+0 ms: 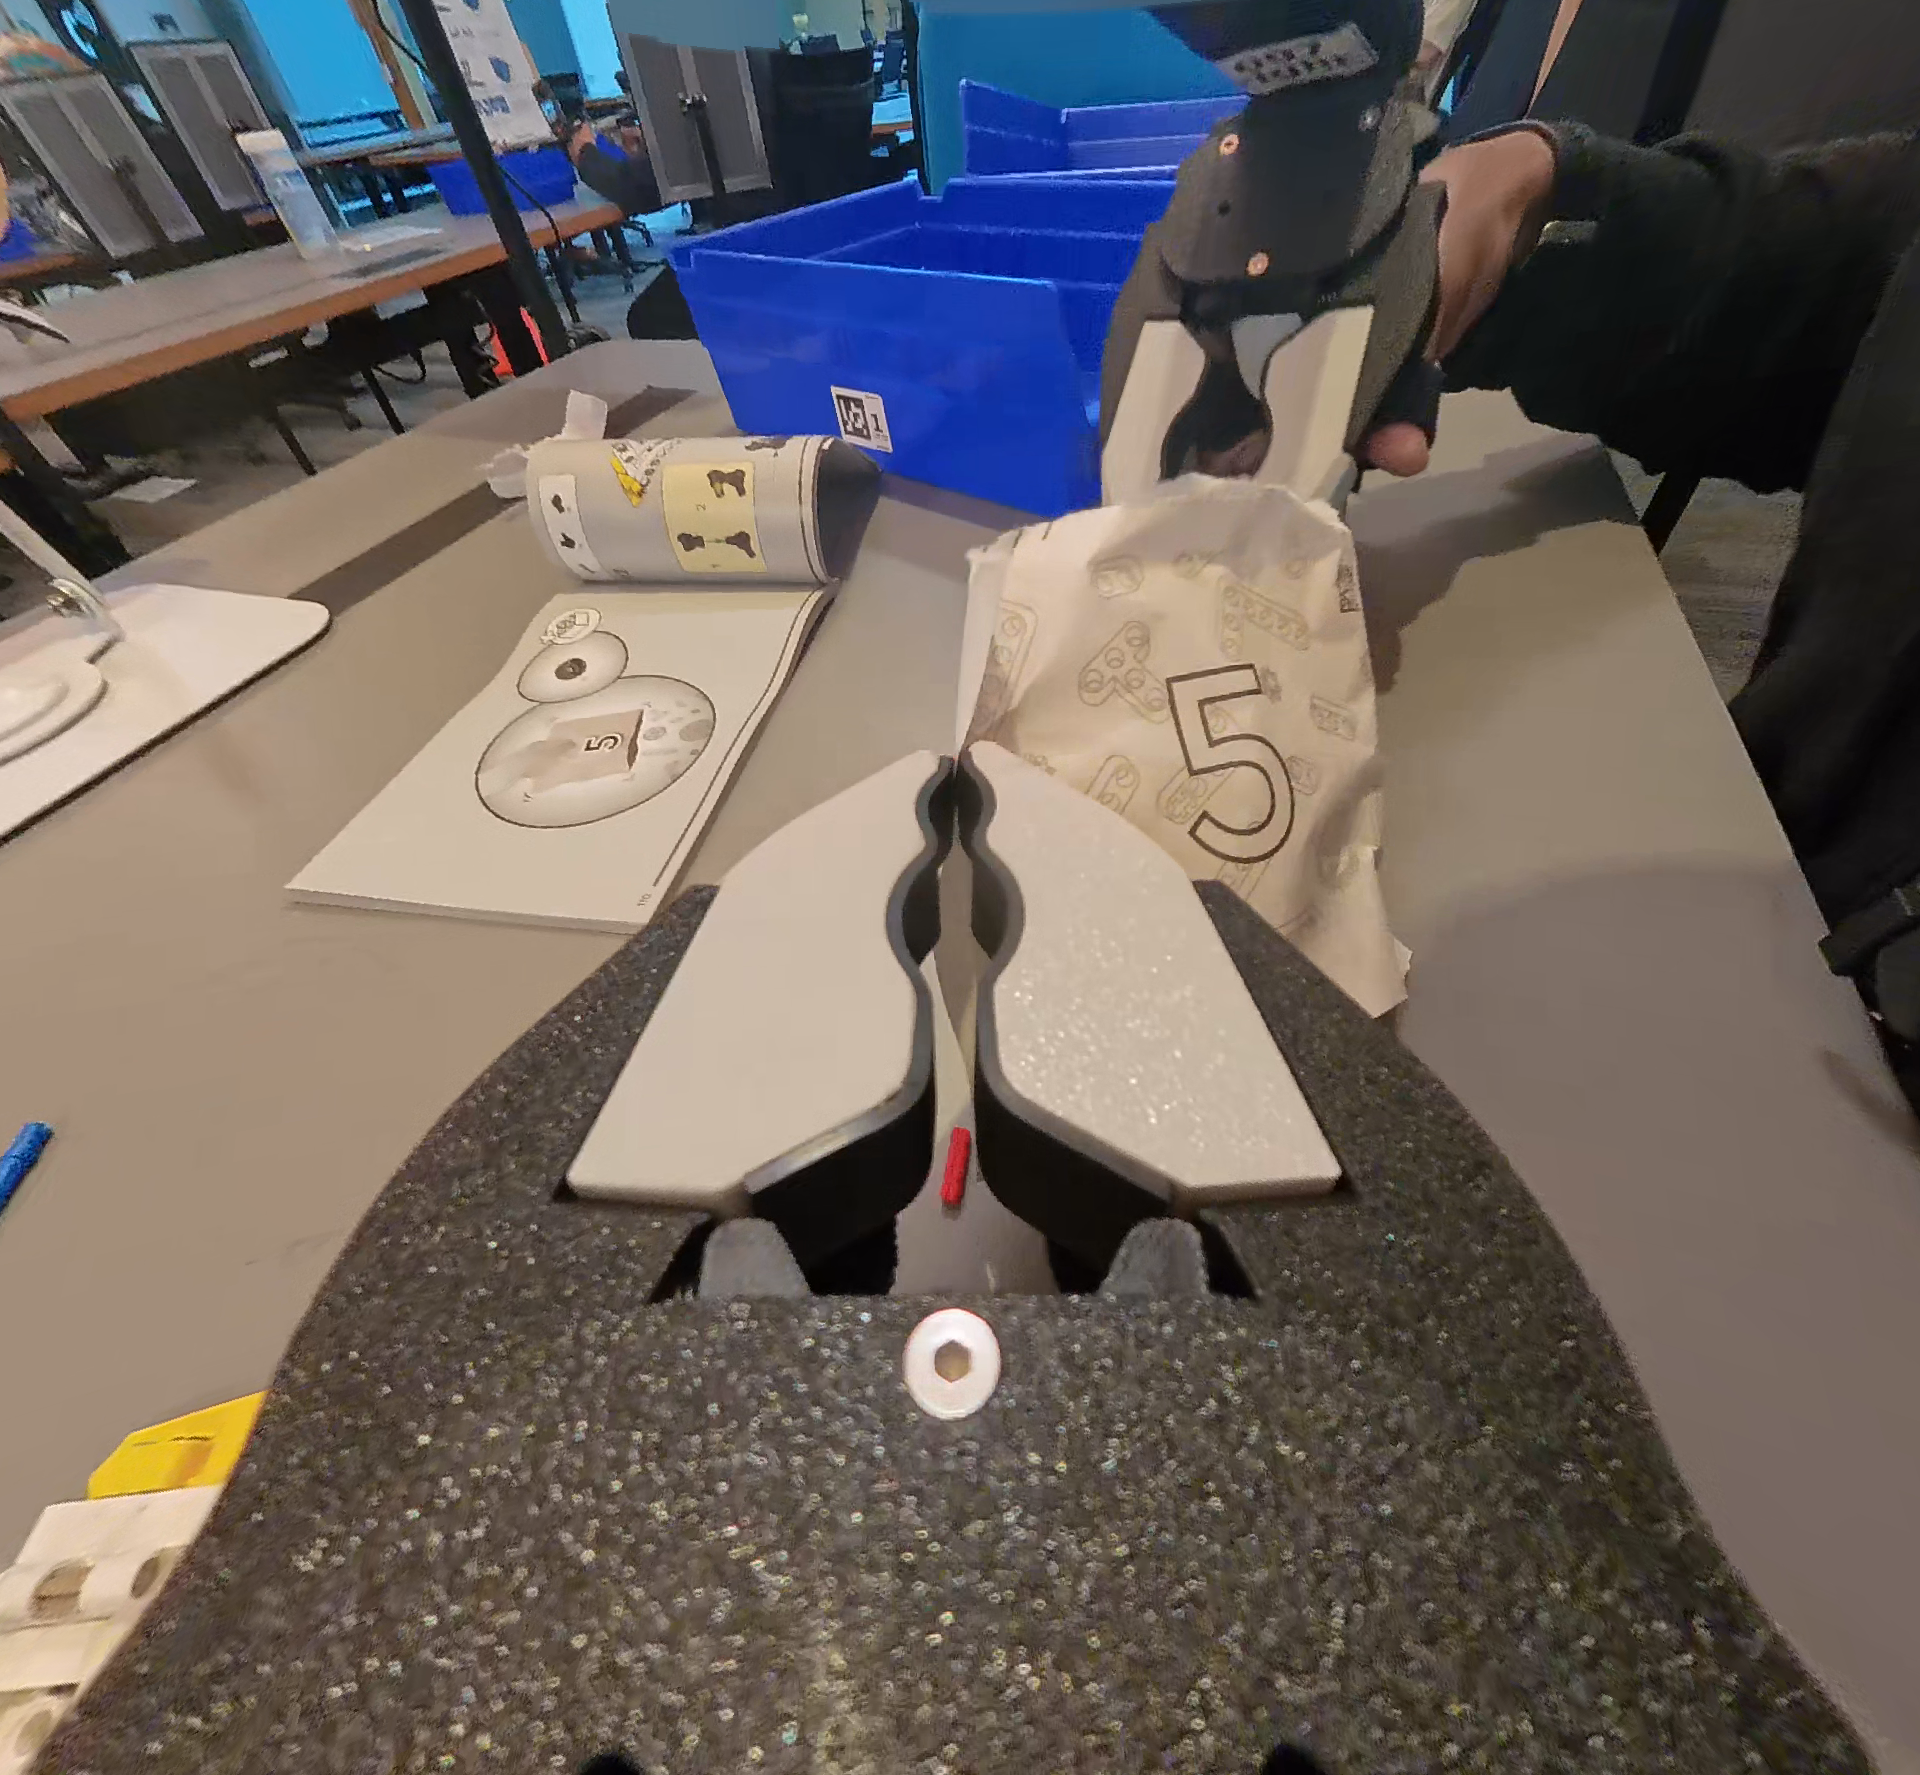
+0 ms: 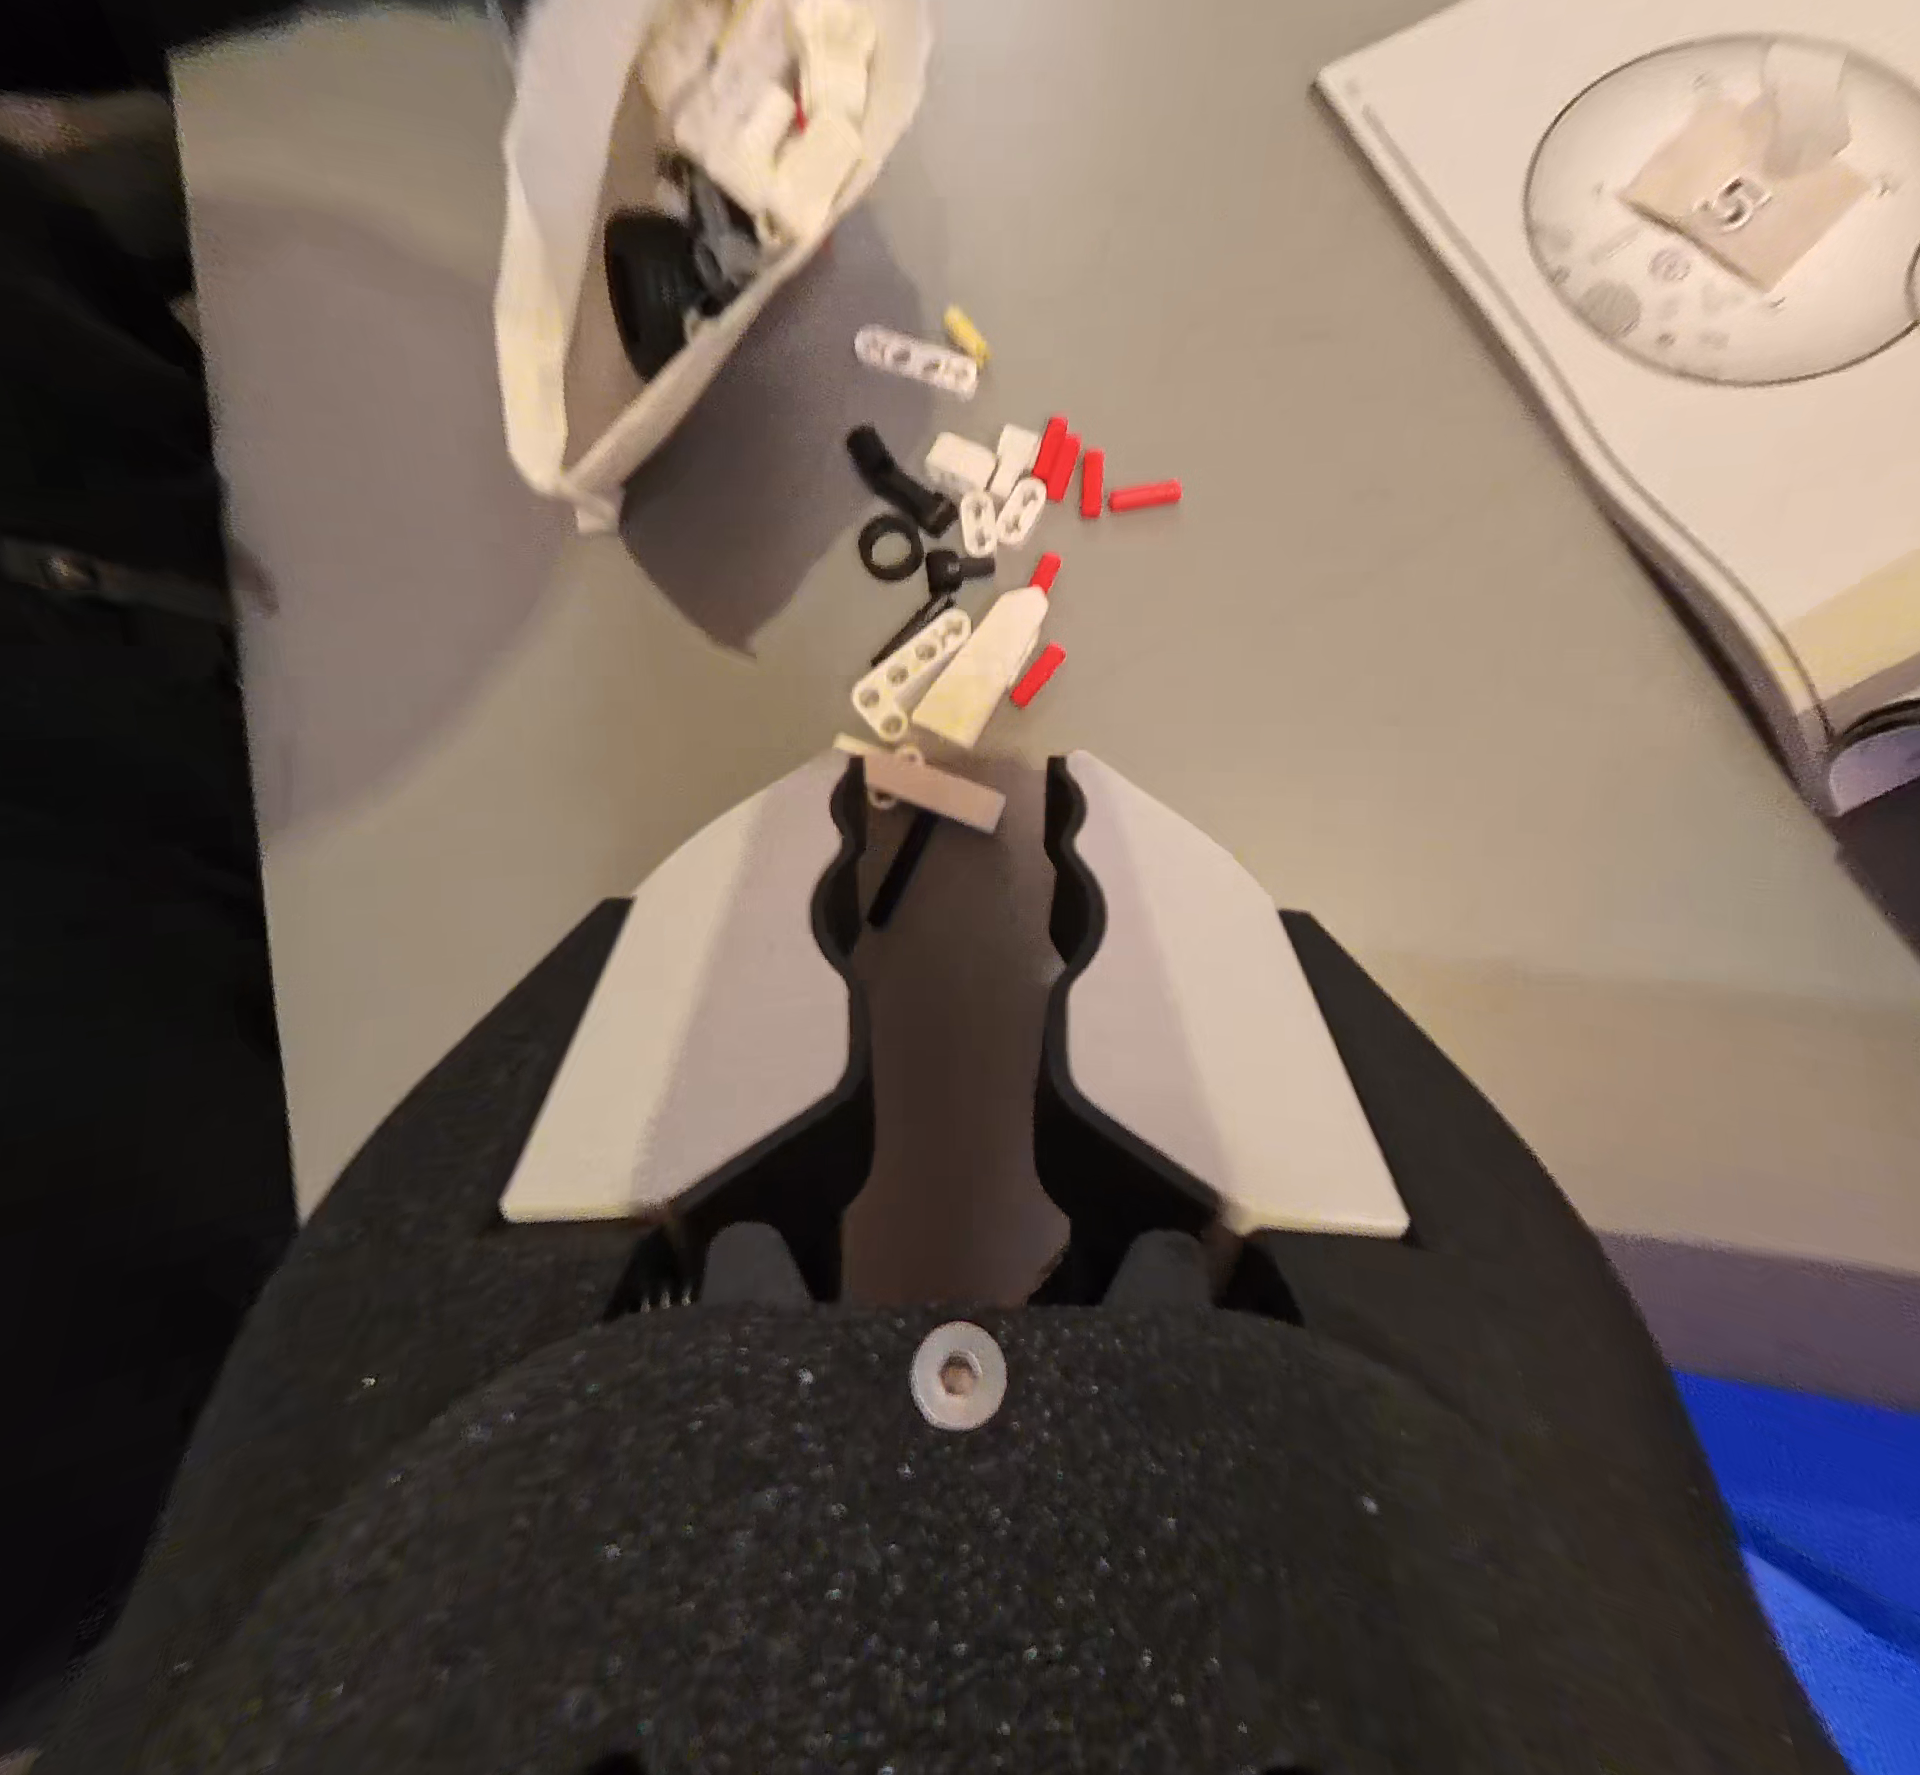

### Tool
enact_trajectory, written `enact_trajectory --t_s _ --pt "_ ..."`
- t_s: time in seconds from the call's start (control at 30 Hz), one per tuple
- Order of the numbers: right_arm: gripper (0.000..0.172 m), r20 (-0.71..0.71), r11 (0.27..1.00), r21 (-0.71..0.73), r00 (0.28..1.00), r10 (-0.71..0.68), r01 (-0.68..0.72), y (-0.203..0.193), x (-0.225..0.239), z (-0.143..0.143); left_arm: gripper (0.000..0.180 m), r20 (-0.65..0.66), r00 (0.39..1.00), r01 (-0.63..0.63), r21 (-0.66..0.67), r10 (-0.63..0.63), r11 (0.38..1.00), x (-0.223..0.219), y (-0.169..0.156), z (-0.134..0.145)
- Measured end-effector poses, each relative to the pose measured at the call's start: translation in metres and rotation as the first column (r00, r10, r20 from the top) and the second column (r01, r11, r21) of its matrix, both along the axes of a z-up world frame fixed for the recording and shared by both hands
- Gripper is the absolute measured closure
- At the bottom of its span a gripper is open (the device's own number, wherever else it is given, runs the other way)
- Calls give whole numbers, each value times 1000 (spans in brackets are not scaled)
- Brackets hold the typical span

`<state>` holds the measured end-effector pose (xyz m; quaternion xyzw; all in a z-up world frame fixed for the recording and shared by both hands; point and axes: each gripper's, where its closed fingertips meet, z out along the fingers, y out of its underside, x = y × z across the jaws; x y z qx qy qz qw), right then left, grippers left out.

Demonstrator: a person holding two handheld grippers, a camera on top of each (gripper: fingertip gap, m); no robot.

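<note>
Nearest the lens of the left wrist view, the left gripper [image 1: 956, 775] has its two pale fingers pressed together at the tips, pinching the near side edge of a white paper bag [image 1: 1195, 686] printed with outlines of building pieces. That bag stands up off the grey table [image 1: 1558, 894], its open, torn top just below the right gripper [image 1: 1236, 468], which a gloved hand [image 1: 1475, 271] holds above it. Left of the bag lies an open instruction booklet [image 1: 582, 749] with its far pages curled into a roll; behind the bag sit blue plastic bins [image 1: 883, 302]. Seen from the right wrist, the right gripper [image 2: 951, 780] is spread wide and grips nothing; a flat grey piece [image 2: 935, 795] and a thin black rod [image 2: 899, 868] lie on the table between its fingers, near the left one. Beyond the tips, beside the bag's mouth, small loose parts are scattered: red pins [image 2: 1081, 478], white perforated beams [image 2: 909, 660] and black rings [image 2: 891, 549]. More white and black pieces fill the bag.
</note>
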<state>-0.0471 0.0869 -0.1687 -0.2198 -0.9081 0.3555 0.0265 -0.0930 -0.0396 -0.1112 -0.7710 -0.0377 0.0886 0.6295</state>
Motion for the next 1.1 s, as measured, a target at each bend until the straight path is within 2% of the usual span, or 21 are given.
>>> enact_trajectory --t_s 0.13,0.23,0.33,0.5,0.67,0.8,1.0,1.1 --pt "120 -8 991 111 997 80 -79 4 8 -19 180 -23 1000 16 5 -16 1000 2 -3 1" --pt "114 2 983 151 995 104 -103 1 10 -28 180 -39 999 33 25 -32 999 6 -7 4" --pt "125 -20 982 146 992 128 -123 -6 9 -28 180 -59 997 53 42 -51 998 10 -9 6" --pt "159 -36 981 150 991 129 -122 -7 4 -28 180 -89 993 79 49 -74 996 14 -11 6" --pt "163 -42 991 86 994 104 -100 -9 1 -21 180 -111 991 84 55 -77 995 16 -14 5" --pt "164 -45 997 10 996 80 -79 -12 -3 0 180 -131 989 84 66 -75 994 17 -15 7" --pt "164 -47 975 -194 994 101 -109 -34 0 70 180 -151 987 73 60 -63 996 16 -14 6" --pt "164 2 964 -224 989 148 -144 -52 6 86 180 -160 985 73 64 -62 995 17 -13 8"
